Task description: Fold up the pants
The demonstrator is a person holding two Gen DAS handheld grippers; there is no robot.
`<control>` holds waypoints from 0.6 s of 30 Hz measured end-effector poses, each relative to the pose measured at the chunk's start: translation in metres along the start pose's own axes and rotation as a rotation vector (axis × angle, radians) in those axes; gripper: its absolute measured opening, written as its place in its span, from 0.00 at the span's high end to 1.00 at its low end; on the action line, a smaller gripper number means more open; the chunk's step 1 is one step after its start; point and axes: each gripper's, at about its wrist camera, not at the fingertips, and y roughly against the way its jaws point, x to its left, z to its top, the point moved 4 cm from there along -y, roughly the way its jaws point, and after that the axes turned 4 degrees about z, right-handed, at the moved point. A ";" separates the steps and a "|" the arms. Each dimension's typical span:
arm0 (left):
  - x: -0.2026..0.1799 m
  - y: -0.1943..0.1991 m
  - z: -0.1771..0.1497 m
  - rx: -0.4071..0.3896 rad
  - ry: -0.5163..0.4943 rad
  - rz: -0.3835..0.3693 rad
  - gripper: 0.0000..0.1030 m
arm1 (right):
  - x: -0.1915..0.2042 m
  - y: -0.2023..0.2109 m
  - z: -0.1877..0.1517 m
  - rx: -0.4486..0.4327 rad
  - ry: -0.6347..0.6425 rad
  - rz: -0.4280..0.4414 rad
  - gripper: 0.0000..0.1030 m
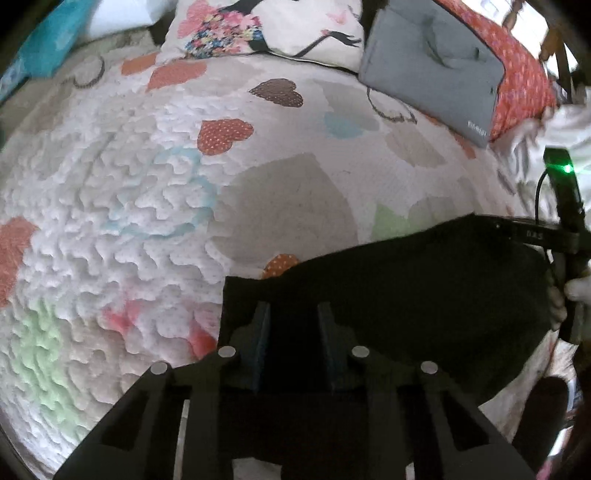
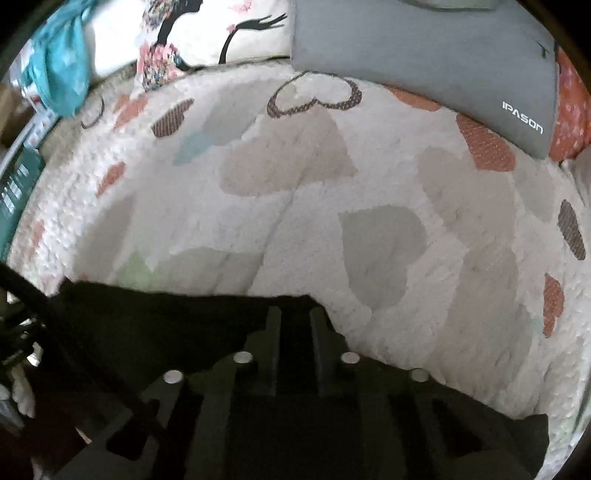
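Note:
Black pants (image 1: 406, 295) lie across the near part of a heart-patterned bedspread (image 1: 147, 206). My left gripper (image 1: 293, 314) has its fingers over the pants' left edge, with black cloth between them. In the right wrist view the pants (image 2: 166, 325) stretch leftward, and my right gripper (image 2: 293, 317) has its fingers at the pants' right corner with cloth between them. The right gripper's body shows at the right edge of the left wrist view. The pants' lower part is hidden under both grippers.
A grey laptop sleeve (image 1: 436, 62) (image 2: 424, 66) and a printed pillow (image 1: 273, 29) lie at the far end of the bed. A red patterned cushion (image 1: 524, 77) is at the far right. Teal cloth (image 2: 62, 74) hangs at the far left.

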 end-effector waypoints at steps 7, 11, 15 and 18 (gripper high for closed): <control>-0.002 -0.005 0.015 0.003 0.027 0.059 0.85 | -0.036 0.033 0.037 -0.122 -0.120 -0.074 0.99; -0.001 -0.009 0.018 -0.010 -0.002 0.140 0.85 | -0.049 0.032 0.051 -0.124 -0.167 -0.114 0.98; 0.022 0.001 0.015 -0.042 0.121 0.001 0.84 | -0.031 0.031 0.043 -0.099 -0.107 -0.079 0.87; 0.048 0.015 0.015 -0.096 0.249 -0.027 0.80 | -0.006 0.031 0.026 -0.079 -0.021 -0.066 0.51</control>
